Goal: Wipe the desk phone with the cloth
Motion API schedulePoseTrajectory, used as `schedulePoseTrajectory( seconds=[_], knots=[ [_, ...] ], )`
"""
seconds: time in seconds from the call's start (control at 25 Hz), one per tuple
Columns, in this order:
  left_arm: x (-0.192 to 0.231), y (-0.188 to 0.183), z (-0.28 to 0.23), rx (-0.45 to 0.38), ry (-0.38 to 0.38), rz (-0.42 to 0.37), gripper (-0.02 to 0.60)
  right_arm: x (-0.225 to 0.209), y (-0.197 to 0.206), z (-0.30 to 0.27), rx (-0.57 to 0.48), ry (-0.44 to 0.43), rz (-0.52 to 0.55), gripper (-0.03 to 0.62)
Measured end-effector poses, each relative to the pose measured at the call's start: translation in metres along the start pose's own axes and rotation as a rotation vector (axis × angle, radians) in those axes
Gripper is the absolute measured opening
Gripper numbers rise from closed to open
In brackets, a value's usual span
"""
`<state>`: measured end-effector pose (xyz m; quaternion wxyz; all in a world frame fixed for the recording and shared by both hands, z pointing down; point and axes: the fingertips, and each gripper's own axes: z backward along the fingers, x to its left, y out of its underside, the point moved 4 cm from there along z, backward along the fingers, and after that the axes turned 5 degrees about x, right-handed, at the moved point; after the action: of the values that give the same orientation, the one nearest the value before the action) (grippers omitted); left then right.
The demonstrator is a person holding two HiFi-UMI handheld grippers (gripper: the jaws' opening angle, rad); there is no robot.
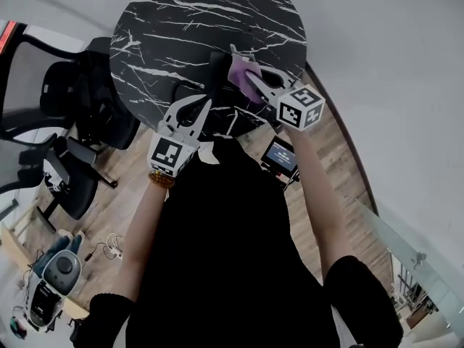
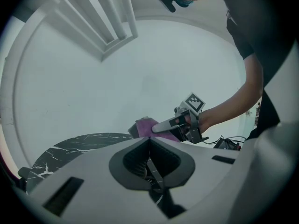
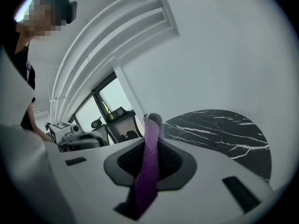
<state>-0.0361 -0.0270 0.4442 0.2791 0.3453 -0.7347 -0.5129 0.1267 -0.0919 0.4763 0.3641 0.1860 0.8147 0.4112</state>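
Gripping a purple cloth (image 1: 239, 72), the right tongs (image 1: 245, 69) are clamped on it. In the right gripper view the cloth runs as a narrow, fuzzy strip up between the two jaws and pokes out just past their tips. From the head view it shows as a small bunched wad over the near part of the round black marble-patterned bench (image 1: 167, 27).

Just left of that wad, touching or nearly touching it, sits a dark block that appears to be the desk phone (image 1: 217, 64). It is hard to make out against the black bench top, and a dark cord curls from it toward the bench's near edge.

The right arm reaches forward from the shoulder with the forearm (image 1: 319, 194) nearly straight. The gripper's marker cube (image 1: 301, 107) is at the bench rim and the jaws slant up and to the left.

The left tongs (image 1: 196, 111) hover at the near edge of the bench. Their jaws are together with nothing between them, and they point toward the phone. The left forearm (image 1: 141, 223) is extended over the wooden floor (image 1: 109, 201).
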Motion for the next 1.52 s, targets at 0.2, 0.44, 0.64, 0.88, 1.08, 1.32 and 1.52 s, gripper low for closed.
schedulePoseTrajectory(
  seconds=[0.2, 0.44, 0.64, 0.88, 1.08, 1.32, 1.52],
  knots=[
    [-0.002, 0.002, 0.001, 0.001, 0.012, 0.021, 0.012, -0.001, 0.002, -0.016, 0.042, -0.001, 0.007, 0.069],
    [0.003, 0.004, 0.004, 0.013, -0.029, 0.026, 0.012, -0.019, 0.003, -0.036, 0.105, 0.031, 0.078, 0.069],
    [0.009, 0.008, 0.014, 0.019, -0.069, 0.042, 0.012, -0.038, 0.008, -0.06, 0.193, 0.097, 0.181, 0.069],
    [0.01, 0.012, 0.023, 0.025, -0.096, 0.06, 0.012, -0.046, 0.025, -0.086, 0.382, 0.197, 0.439, 0.069],
    [0.01, 0.02, 0.022, 0.043, -0.097, 0.073, 0.012, -0.046, 0.036, -0.103, 0.47, 0.24, 0.602, 0.069],
    [0.012, 0.028, 0.019, 0.063, -0.103, 0.081, 0.012, -0.048, 0.053, -0.116, 0.504, 0.286, 0.754, 0.069],
    [0.018, 0.027, 0.019, 0.065, -0.115, 0.087, 0.012, -0.046, 0.059, -0.121, 0.508, 0.284, 0.753, 0.066]
  ],
)
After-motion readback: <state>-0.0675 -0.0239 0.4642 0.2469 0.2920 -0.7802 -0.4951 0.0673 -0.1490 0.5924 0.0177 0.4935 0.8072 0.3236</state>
